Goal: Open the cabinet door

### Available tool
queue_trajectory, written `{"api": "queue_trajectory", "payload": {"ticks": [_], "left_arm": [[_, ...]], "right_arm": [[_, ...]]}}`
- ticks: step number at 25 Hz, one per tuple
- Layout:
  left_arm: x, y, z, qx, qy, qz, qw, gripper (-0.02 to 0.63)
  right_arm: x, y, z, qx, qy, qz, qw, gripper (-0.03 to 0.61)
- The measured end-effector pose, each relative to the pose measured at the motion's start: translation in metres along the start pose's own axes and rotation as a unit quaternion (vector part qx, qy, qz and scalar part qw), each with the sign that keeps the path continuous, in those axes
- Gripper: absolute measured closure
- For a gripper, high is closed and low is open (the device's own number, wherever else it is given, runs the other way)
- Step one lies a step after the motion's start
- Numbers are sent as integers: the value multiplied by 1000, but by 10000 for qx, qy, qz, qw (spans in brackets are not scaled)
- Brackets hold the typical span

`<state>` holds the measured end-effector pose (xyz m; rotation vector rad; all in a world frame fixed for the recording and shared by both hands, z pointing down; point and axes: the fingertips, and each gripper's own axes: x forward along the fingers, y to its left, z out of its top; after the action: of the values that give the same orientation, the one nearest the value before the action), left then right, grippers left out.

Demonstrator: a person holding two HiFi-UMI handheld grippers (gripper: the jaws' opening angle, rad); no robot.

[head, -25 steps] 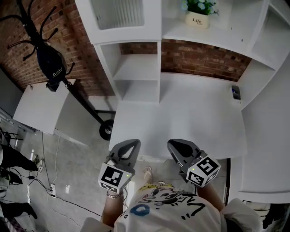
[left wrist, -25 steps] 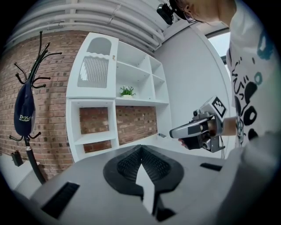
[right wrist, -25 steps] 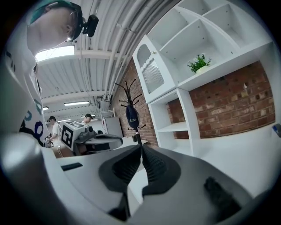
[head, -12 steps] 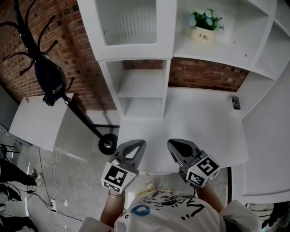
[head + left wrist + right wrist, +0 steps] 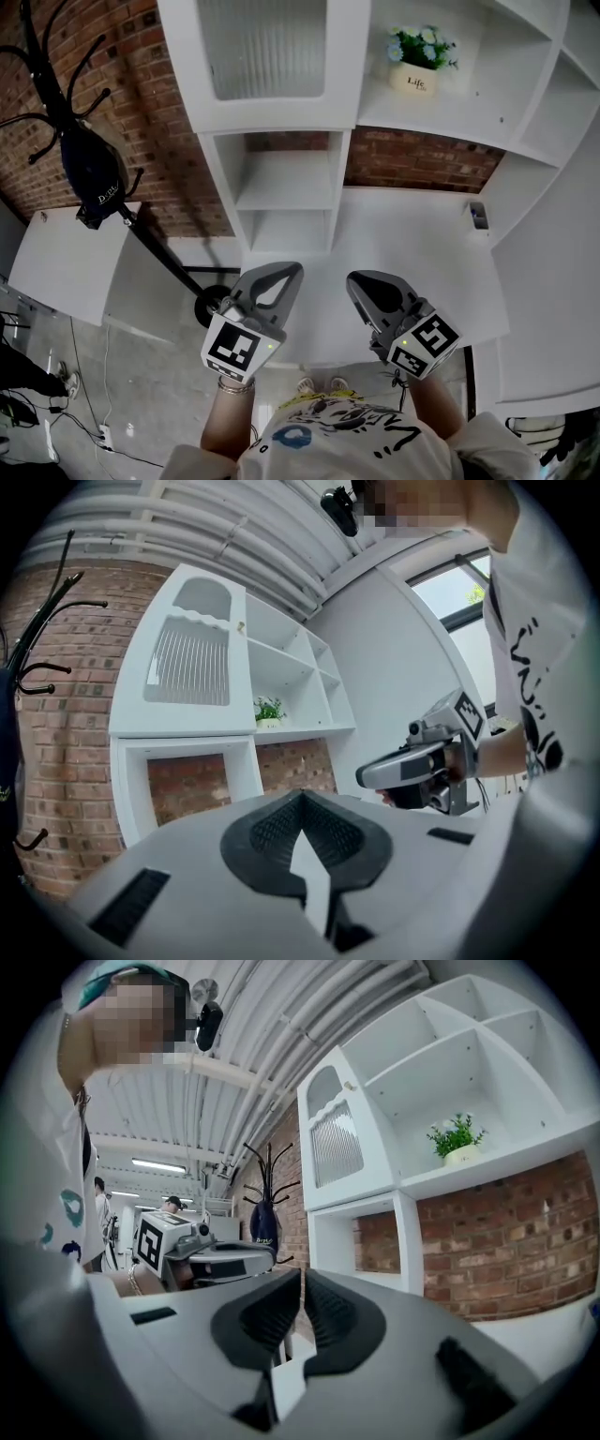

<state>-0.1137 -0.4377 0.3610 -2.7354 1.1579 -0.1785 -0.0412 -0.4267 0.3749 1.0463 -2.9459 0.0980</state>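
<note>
My grey left gripper and right gripper hang short of the white ribbed-glass cabinet door.
Both sets of fingers are pressed together and empty; left unopened, I think they may skid off it.

Cabinet door: upper left of the shelf unit, directly above two open shelves. Potted plant: on the shelf just right of the door. Desk: below the plant's shelf, right of the open shelves; a small object lies at its far right. Coat rack: left of the unit, before the brick wall, above a low table. Left gripper and right gripper: side by side over the desk's near edge.
</note>
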Motion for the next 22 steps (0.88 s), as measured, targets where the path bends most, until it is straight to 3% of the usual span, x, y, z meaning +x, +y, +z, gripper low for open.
{"api": "queue_trajectory", "payload": {"ticks": [14,22], "left_arm": [[43,29,44,177,-71,89,9998,600],[66,59,61,225,-135,323,9991,600]], "right_arm": [[22,-49,78,-648,-509,96,9965,549],[51,-101,125,-694,-842,-152,9939,548]]}}
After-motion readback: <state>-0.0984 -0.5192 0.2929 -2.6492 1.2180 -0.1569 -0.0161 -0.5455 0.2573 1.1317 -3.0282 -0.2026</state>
